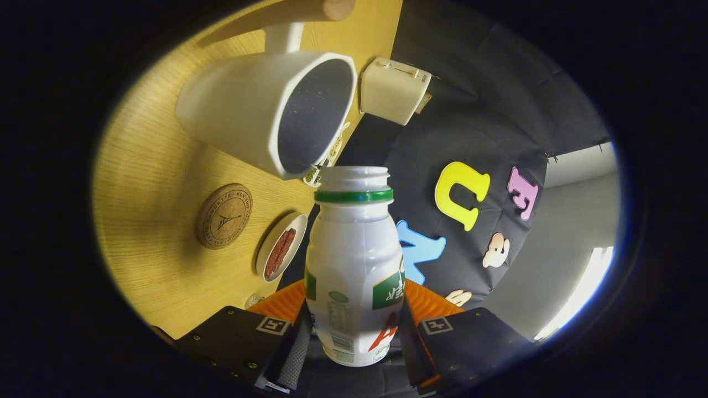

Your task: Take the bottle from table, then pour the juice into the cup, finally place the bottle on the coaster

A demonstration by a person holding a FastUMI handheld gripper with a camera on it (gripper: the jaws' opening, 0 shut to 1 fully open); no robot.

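My gripper is shut on a white plastic bottle with a green neck ring and no cap; both fingers press its lower body. The whole view is rolled, so the bottle is tipped with its open mouth close beside the rim of a large white cup. The cup has a dark inside and a handle on its far side. No liquid shows between mouth and cup. A round cork coaster lies bare on the wooden table, off to the side of the cup.
A small white dish with a reddish-brown slab lies between the coaster and the bottle. A cream toaster stands at the table's edge beyond the cup. A patterned item peeks out behind the cup's rim. A wooden rod lies further off.
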